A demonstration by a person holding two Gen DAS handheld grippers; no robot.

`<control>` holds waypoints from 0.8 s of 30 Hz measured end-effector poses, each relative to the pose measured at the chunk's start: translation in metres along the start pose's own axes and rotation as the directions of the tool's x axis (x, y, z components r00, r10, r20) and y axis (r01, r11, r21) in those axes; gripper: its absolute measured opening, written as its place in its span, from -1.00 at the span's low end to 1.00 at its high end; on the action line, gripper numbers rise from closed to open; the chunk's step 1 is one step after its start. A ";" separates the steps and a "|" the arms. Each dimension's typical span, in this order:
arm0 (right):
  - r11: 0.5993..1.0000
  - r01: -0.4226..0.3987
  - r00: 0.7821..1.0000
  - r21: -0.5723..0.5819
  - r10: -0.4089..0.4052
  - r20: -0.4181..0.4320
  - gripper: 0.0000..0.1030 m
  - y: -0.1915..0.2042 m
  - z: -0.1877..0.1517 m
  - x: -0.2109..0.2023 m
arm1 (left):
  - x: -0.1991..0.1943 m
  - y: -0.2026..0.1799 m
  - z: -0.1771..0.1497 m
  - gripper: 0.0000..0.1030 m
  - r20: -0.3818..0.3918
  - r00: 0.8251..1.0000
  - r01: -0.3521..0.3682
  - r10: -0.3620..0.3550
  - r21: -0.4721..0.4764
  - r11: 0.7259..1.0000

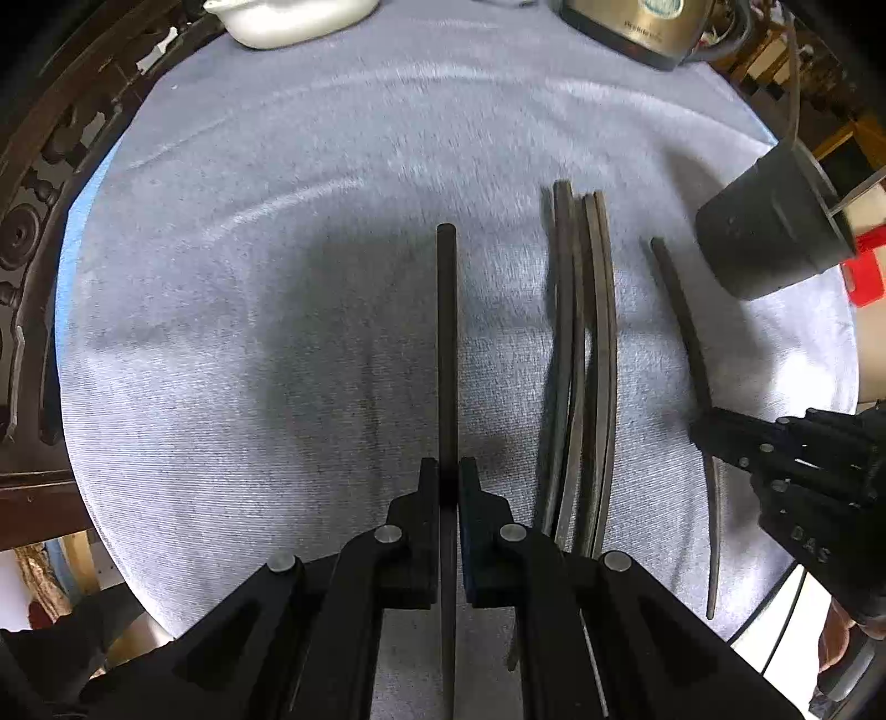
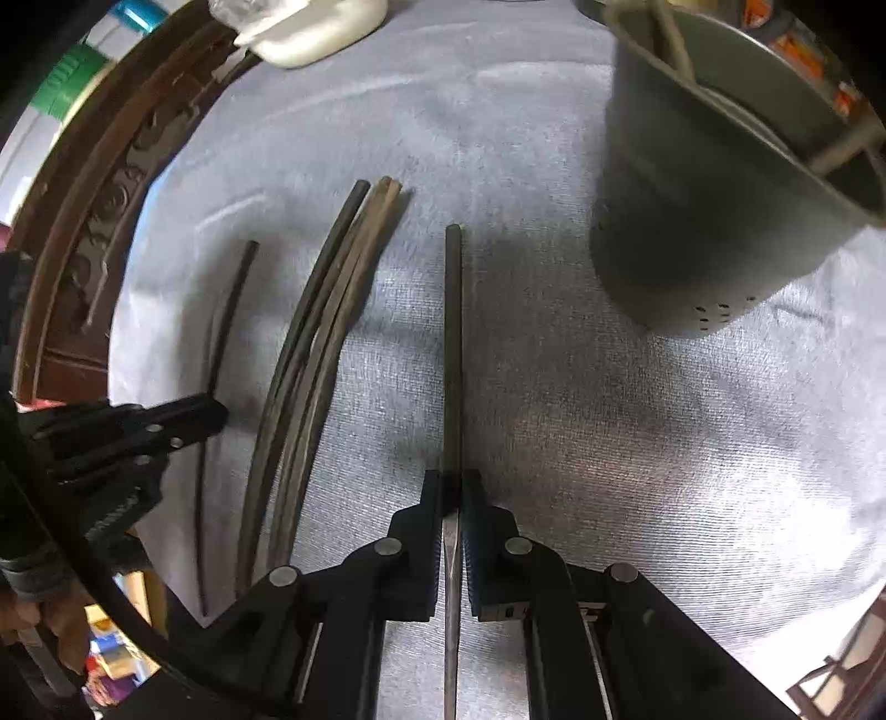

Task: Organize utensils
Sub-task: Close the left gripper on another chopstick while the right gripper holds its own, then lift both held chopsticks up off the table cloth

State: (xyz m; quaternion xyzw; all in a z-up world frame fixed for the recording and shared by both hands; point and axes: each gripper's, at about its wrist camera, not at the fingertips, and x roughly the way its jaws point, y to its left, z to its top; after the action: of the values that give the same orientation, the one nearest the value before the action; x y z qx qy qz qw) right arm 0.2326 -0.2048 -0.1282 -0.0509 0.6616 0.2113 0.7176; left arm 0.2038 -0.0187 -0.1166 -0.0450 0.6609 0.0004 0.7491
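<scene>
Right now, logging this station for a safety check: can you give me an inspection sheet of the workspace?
Surface: round table under a grey cloth.
Job's things: loose chopsticks bundled on the cloth; grey holder already holding a few utensils.
Clutter: white dish, metal kettle at the far edge.
Grippers: left gripper shut on one chopstick; right gripper shut on another chopstick.
Cables: nothing seen.
Surroundings: carved dark wooden chair.
</scene>
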 end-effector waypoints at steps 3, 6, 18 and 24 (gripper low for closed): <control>0.999 0.036 0.999 -0.006 -0.036 0.019 -0.86 0.006 -0.003 -0.001 | -0.005 0.007 -0.004 -0.88 0.024 0.999 0.025 -0.025 -0.005 1.000; 0.997 0.077 0.996 -0.013 -0.076 0.055 -0.86 0.015 -0.010 -0.005 | -0.010 0.020 -0.009 -0.88 0.049 0.998 0.033 -0.032 -0.011 0.999; 0.983 0.180 0.964 -0.033 -0.170 0.203 -0.86 0.046 -0.034 -0.037 | -0.025 0.024 -0.030 -0.88 0.079 0.996 0.034 -0.033 -0.018 0.999; 0.983 0.180 0.965 -0.030 -0.171 0.201 -0.86 0.042 -0.037 -0.038 | -0.023 0.011 -0.033 -0.88 0.082 0.996 0.030 -0.029 -0.010 1.000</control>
State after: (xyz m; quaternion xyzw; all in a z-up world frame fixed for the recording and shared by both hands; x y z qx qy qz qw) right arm 0.1813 -0.1886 -0.0869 -0.1055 0.5748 0.1668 0.7942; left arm 0.1676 -0.0089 -0.0989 -0.0588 0.6287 -0.0050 0.7754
